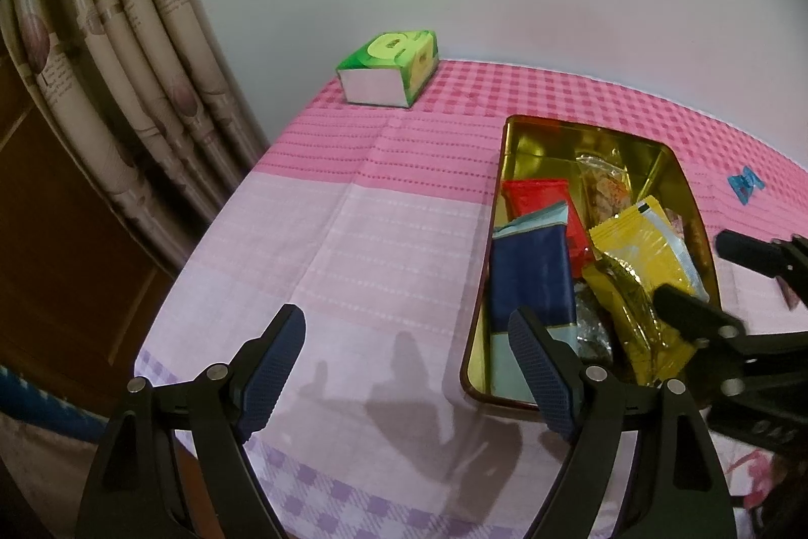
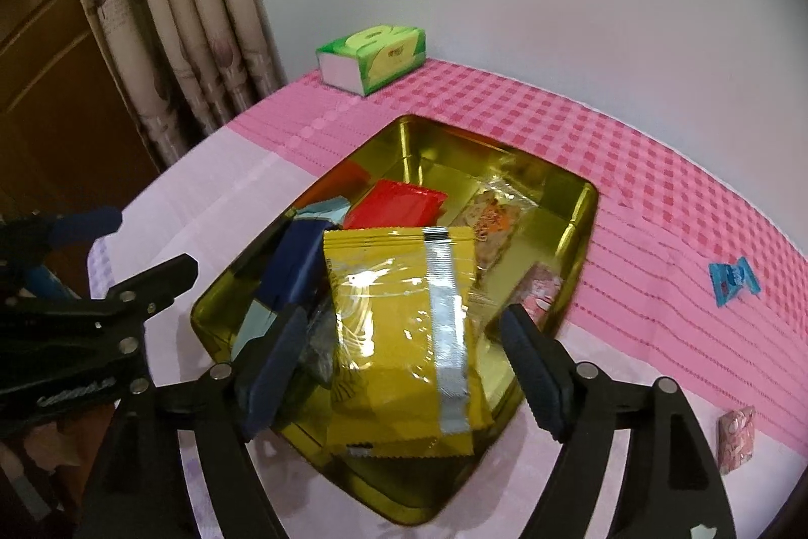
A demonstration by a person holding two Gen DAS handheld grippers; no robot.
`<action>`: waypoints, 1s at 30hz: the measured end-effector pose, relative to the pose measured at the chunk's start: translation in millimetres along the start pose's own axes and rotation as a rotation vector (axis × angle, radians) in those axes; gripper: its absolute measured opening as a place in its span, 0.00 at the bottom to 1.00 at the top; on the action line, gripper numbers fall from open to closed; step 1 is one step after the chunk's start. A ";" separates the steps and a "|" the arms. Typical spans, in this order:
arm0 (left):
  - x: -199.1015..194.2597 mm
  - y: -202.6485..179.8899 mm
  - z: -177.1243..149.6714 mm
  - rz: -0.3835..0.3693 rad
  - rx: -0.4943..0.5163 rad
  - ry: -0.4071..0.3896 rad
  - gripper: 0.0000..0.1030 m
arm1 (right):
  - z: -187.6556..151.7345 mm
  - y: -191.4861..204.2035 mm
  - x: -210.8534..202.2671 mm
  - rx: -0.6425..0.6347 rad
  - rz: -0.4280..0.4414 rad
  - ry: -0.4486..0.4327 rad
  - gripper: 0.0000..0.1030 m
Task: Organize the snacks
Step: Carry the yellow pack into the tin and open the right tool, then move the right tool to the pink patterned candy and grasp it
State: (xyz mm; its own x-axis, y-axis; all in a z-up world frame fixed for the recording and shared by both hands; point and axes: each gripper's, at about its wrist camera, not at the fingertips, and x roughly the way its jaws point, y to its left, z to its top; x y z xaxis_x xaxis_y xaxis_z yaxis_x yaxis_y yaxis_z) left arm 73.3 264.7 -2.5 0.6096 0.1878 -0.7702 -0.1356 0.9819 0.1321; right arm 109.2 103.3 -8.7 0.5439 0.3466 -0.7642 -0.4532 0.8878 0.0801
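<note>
We see a gold tin [image 2: 588, 205] on a table covered with a pink checked cloth [image 2: 631, 145], and most snacks lie already inside it. The right gripper [image 2: 404, 367] hangs over the near end of the tin with its jaws spread wide. A yellow packet [image 2: 384, 311] with a silver seam lies between the fingers, but the pads do not press on it; it rests on the other snacks. Any print on this packet is too blurred to read.

In the tin we also find a red packet [image 2: 399, 205], a dark blue packet [image 1: 530, 276] with pale blue ends, a clear wrapper [image 2: 492, 215] with orange pieces inside, and a small pink sweet [image 2: 540, 291]. No brand is legible on them.

Outside the tin, on the right, lie a blue wrapped candy [image 2: 732, 281] and, nearer, a pink wrapped candy [image 2: 736, 438].

The left gripper [image 1: 404, 377] stands left of the tin, over bare cloth, with its jaws also spread and nothing between them.

At the far left corner sits a green tissue box [image 1: 389, 66]; its label cannot be read.
</note>
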 end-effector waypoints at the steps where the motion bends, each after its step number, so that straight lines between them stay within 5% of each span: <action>1: -0.2 0.6 -0.1 -0.001 -0.002 0.000 0.81 | -1.1 -3.0 -3.2 0.006 -0.002 -0.006 0.75; 6: -0.8 0.4 -0.1 0.005 0.003 -0.001 0.81 | -13.9 -34.4 -25.1 0.029 -0.071 -0.041 0.74; 17: 0.3 -8.1 -2.4 0.005 0.039 0.003 0.81 | -71.3 -170.5 -57.5 0.200 -0.293 0.011 0.73; 30: 4.0 -24.7 -10.5 -0.020 0.113 -0.009 0.81 | -114.3 -227.7 -41.3 0.283 -0.261 0.062 0.47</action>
State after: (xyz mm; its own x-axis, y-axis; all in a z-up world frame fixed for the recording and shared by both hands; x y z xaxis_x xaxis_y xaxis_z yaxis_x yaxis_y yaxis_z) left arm 70.9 240.9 -15.4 0.6180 0.1680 -0.7680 -0.0345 0.9818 0.1870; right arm 109.2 -147.7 -68.5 0.5673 0.0870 -0.8189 -0.0879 0.9951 0.0448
